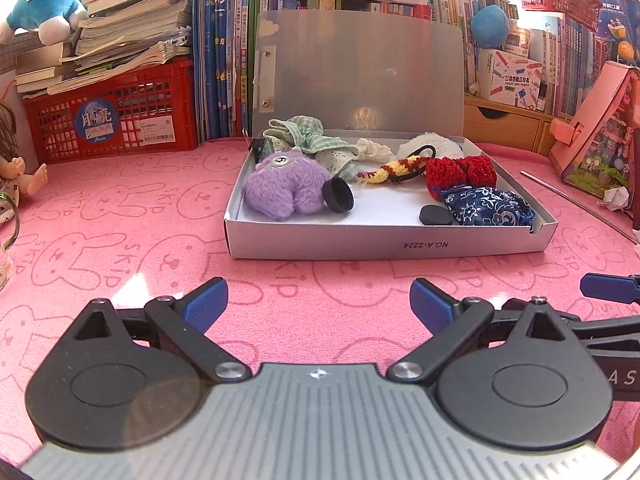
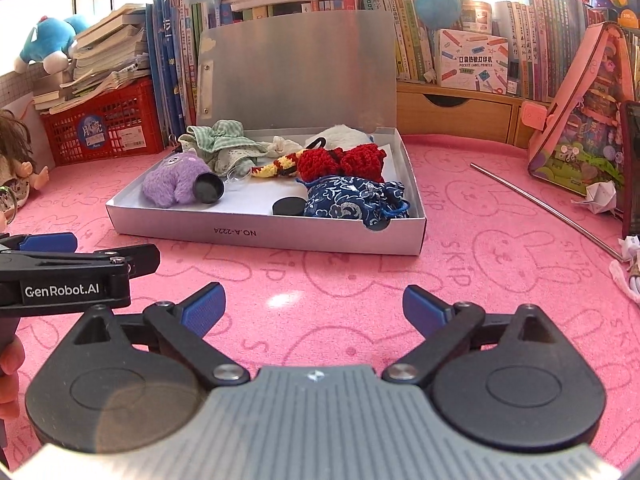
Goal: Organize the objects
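Note:
A shallow white box (image 1: 384,246) (image 2: 264,236) with its lid raised stands on the pink cloth ahead of both grippers. Inside lie a purple plush (image 1: 280,190) (image 2: 172,184), a black cap (image 1: 338,196) (image 2: 208,189), a black disc (image 1: 434,214) (image 2: 288,206), a blue patterned pouch (image 1: 488,206) (image 2: 352,202), a red knitted piece (image 1: 460,170) (image 2: 340,162), a yellow-red knitted cord (image 1: 396,168) and green checked cloth (image 1: 304,136). My left gripper (image 1: 319,300) is open over bare cloth. Short of the box, my right gripper (image 2: 314,306) also stands open and holds nothing.
A red crate (image 1: 112,120) with stacked books stands back left, a doll (image 2: 16,160) at the left edge. Books line the rear. A pink toy box (image 2: 580,128), a metal rod (image 2: 548,210) and crumpled paper (image 2: 600,198) lie to the right.

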`<state>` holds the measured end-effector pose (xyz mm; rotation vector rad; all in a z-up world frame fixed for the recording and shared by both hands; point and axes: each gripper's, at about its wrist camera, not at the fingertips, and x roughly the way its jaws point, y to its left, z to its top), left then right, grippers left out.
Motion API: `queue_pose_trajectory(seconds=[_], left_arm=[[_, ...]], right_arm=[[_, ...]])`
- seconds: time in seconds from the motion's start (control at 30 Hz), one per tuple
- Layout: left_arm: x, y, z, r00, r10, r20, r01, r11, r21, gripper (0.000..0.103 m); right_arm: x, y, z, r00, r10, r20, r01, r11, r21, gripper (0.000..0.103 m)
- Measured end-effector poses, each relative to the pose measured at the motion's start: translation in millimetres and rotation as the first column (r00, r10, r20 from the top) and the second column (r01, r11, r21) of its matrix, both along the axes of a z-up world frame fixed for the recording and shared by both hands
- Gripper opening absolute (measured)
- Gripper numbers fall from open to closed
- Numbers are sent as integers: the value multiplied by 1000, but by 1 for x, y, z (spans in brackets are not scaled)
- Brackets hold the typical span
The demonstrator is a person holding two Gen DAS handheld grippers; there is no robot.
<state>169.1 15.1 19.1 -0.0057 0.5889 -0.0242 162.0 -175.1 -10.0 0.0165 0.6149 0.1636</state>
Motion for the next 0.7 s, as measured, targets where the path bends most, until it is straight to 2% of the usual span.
queue_pose_trajectory(seconds=[0.7], left_arm=[[5,5,-10,999,17,-44,-18,1000,-12,100]], right_arm=[[1,0,-11,999,-1,-35,1,1000,-2,100]])
